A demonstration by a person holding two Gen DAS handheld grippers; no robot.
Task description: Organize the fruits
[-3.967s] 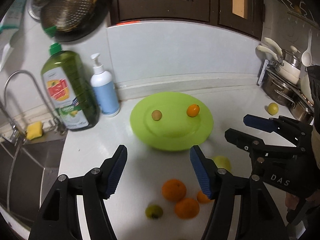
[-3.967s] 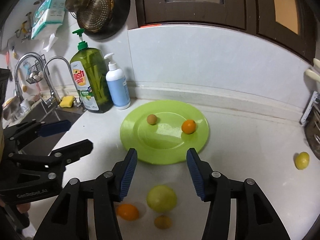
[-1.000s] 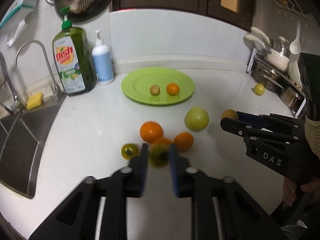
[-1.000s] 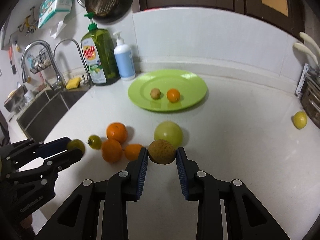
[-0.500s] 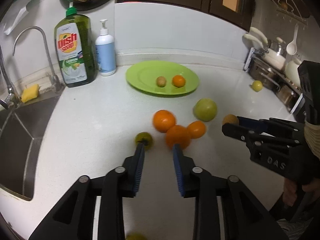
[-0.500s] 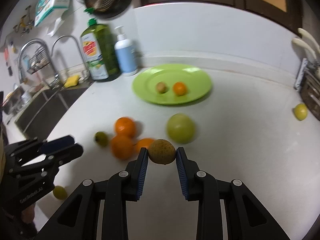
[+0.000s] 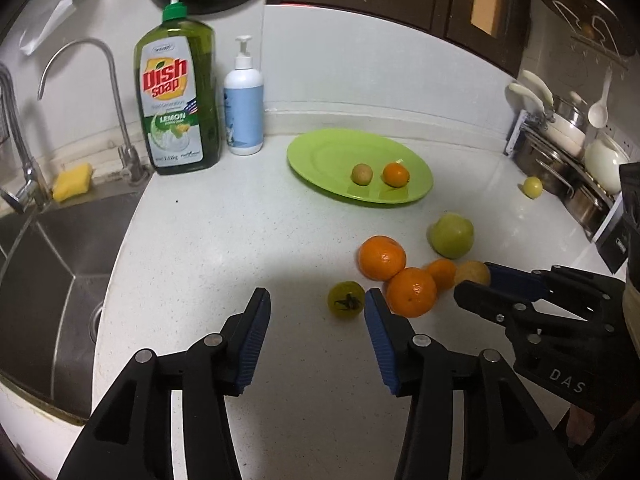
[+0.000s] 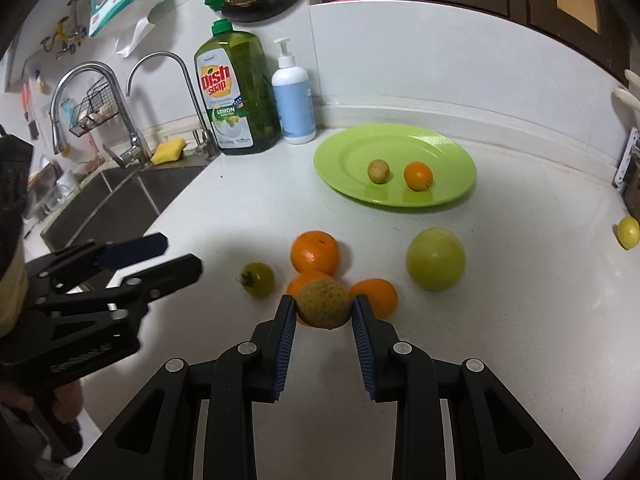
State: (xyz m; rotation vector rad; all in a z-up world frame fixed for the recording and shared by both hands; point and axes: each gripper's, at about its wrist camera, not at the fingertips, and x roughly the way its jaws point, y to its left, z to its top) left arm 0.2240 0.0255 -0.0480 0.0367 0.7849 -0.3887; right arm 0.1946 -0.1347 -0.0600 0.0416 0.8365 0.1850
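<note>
A brownish speckled fruit (image 8: 323, 303) sits low centre, pinched in the right claw (image 8: 322, 312). Carry it level to the green plate (image 8: 452, 184) upper right (two small fruits there). The left claw (image 7: 316, 312) is opening, empty.

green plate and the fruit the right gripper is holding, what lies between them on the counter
In the right wrist view, two oranges lie between the held brownish fruit and the green plate; beyond them the counter is bare up to the plate.
</note>
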